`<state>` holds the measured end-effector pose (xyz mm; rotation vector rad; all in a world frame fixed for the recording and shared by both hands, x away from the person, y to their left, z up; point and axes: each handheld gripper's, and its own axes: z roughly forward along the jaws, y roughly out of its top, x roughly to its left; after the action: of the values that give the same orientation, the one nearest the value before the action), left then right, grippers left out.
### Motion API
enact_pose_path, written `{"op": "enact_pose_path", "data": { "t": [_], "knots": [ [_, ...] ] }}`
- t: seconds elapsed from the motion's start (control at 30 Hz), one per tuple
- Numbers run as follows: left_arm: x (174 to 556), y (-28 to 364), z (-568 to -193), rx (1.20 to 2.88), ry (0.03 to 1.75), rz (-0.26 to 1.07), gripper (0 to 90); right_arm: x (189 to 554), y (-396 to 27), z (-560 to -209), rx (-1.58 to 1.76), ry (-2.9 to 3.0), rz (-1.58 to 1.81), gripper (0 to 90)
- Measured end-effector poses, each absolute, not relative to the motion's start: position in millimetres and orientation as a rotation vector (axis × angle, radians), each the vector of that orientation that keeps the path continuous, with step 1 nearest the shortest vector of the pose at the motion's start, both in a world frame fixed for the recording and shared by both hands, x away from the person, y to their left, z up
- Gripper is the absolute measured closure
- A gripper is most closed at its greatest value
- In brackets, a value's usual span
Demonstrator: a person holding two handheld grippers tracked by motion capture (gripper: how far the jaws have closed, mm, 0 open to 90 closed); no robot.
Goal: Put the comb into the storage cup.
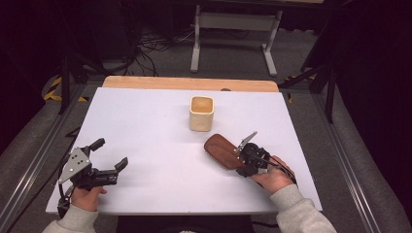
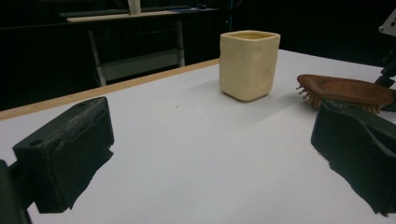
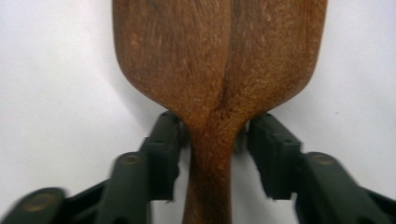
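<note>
A wooden hairbrush (image 1: 221, 150) lies bristles down on the white table (image 1: 145, 126), right of centre. Its broad back fills the top of the right gripper view (image 3: 219, 56). My right gripper (image 1: 241, 162) has its black jaws on either side of the narrow neck of the handle, pads pressed against it (image 3: 215, 140). A cream square cup (image 1: 201, 112) stands upright beyond the brush. My left gripper (image 1: 111, 153) rests at the near left, open and holding nothing. The left gripper view looks between those jaws (image 2: 210, 154) toward the cup (image 2: 249, 64) and the brush (image 2: 345, 89).
A wooden strip (image 1: 189, 83) runs along the table's far edge. Beyond it stand a white metal frame (image 1: 235, 29) and loose cables on the floor. Metal rails flank the table on both sides.
</note>
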<state>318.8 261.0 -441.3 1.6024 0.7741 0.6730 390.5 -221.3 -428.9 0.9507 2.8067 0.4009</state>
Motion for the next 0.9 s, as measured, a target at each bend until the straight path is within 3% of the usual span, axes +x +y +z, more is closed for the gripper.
{"op": "enact_pose_path", "data": {
  "t": [0.1,0.2,0.9],
  "knots": [
    [318.8,261.1,-441.4,1.601,0.775,0.673,0.2,390.3,-220.0,-428.5,0.956,2.826,0.404,66.9],
    [318.9,260.9,-441.5,1.603,0.774,0.673,0.2,391.5,-221.2,-428.6,0.997,2.829,0.414,69.1],
    [319.6,259.8,-441.8,1.631,0.754,0.659,0.2,386.0,-224.5,-427.9,0.949,2.796,0.451,72.5]
  ]
}}
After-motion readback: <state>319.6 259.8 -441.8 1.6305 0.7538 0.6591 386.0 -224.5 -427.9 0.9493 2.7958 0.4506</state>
